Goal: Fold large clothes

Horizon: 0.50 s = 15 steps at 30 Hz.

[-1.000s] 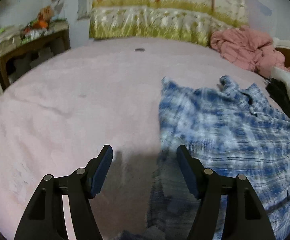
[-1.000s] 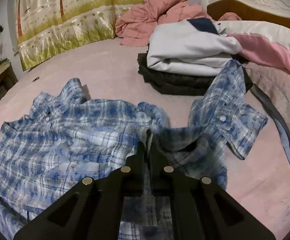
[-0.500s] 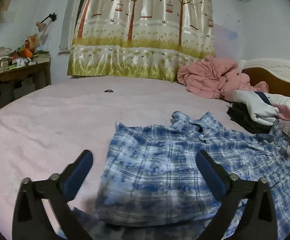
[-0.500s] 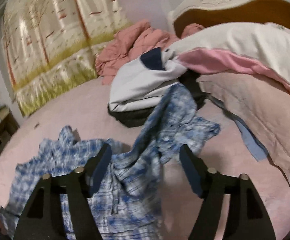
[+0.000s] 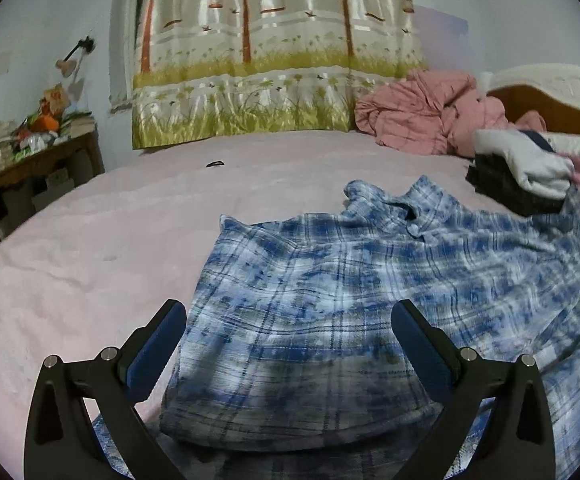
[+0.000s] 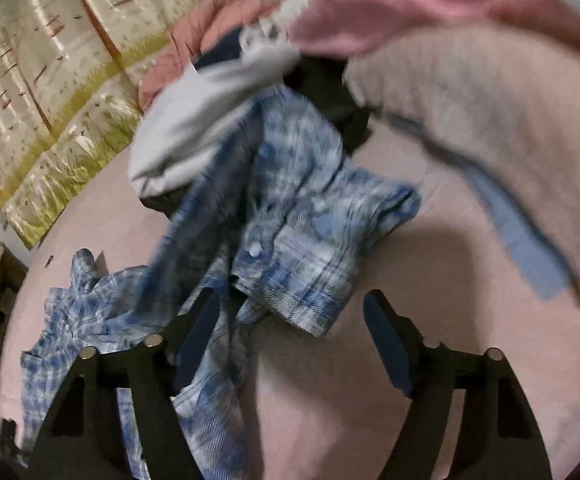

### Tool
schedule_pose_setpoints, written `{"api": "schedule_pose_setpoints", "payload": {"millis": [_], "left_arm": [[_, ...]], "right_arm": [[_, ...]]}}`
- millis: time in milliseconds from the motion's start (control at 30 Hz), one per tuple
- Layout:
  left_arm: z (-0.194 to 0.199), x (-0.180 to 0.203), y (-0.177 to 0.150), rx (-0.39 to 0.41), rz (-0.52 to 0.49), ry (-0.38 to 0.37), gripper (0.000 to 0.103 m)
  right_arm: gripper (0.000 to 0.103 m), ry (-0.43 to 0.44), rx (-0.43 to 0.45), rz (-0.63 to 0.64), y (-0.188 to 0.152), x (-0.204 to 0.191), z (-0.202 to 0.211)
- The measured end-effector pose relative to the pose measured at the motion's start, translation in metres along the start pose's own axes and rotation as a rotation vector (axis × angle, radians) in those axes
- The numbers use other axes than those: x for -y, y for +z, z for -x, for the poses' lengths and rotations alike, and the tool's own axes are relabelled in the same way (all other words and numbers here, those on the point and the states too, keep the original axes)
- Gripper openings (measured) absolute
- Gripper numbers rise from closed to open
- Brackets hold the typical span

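Observation:
A blue and white plaid shirt (image 5: 330, 292) lies spread on the pink bed (image 5: 90, 260), collar toward the far side. My left gripper (image 5: 288, 340) is open, hovering just above the shirt's near folded edge, holding nothing. In the right wrist view, the shirt's sleeve and cuff (image 6: 302, 248) lie rumpled in front of my right gripper (image 6: 290, 344), which is open and empty; its left finger sits by the sleeve fabric. The view is motion-blurred.
A stack of folded clothes, white over dark (image 5: 522, 176), sits at the far right by a pink quilt (image 5: 430, 112) and headboard (image 5: 550, 96). A pillow (image 6: 490, 92) lies right of the sleeve. A curtain (image 5: 270, 60) and cluttered side table (image 5: 30, 152) stand beyond.
My right gripper opened, let go of the shirt, and moved toward the sleeve cuff. My left gripper opened wider and tilted up, now over the shirt's near edge.

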<state>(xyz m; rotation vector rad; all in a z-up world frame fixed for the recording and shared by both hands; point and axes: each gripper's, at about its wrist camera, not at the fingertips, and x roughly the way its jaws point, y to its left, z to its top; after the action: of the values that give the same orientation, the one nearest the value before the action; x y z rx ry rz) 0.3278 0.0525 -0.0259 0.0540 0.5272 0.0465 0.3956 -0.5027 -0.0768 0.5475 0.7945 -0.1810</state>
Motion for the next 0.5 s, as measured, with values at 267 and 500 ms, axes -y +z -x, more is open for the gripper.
{"api": "schedule_pose_setpoints", "payload": {"millis": [267, 500], "left_arm": [[0.001, 0.007, -0.001, 0.008, -0.039, 0.006, 0.103], [0.004, 0.007, -0.001, 0.02, -0.044, 0.012, 0.103]], "right_arm": [[0.002, 0.071, 0.028, -0.109, -0.002, 0.02, -0.016], [0.002, 0.077, 0.339, -0.04, 0.007, -0.006, 0.105]]}}
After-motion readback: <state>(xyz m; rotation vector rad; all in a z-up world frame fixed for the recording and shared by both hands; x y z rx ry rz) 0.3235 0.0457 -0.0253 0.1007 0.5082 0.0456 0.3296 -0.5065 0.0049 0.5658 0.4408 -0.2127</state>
